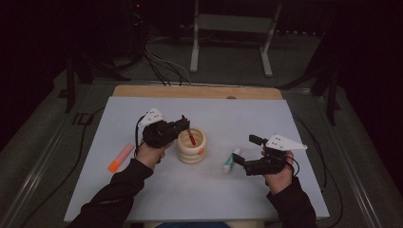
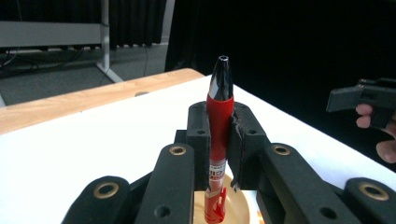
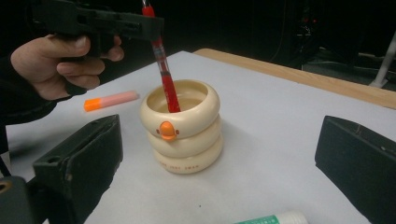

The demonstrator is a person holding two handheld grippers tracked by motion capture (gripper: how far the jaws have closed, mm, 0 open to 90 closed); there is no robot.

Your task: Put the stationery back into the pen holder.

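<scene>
while the left gripper [image 1: 184, 124] clamps the red pen [image 1: 191, 137] near its dark tip, the pen stands almost upright, tip up and clip end down inside the cream ring-shaped holder [image 1: 192, 147] mid-desk. the right gripper [image 1: 241, 161] (jaws wide, empty) rests toward the desk's right edge beside a green-and-white tube [image 1: 231, 160]. its view shows the holder's orange beak [image 3: 168, 130]; an orange-pink highlighter [image 1: 120, 157] lies toward the left edge.

No lettering can be read with certainty. The red pen [image 2: 219, 140] carries a white label band with dark print, too blurred to make out. The cream duck-faced pen holder [image 3: 184, 135] bears a line of faint embossed letters on its lowest ring, at 6 o'clock below the orange beak, illegible. The green-and-white tube [image 3: 275, 218] shows white print too small to read.
</scene>
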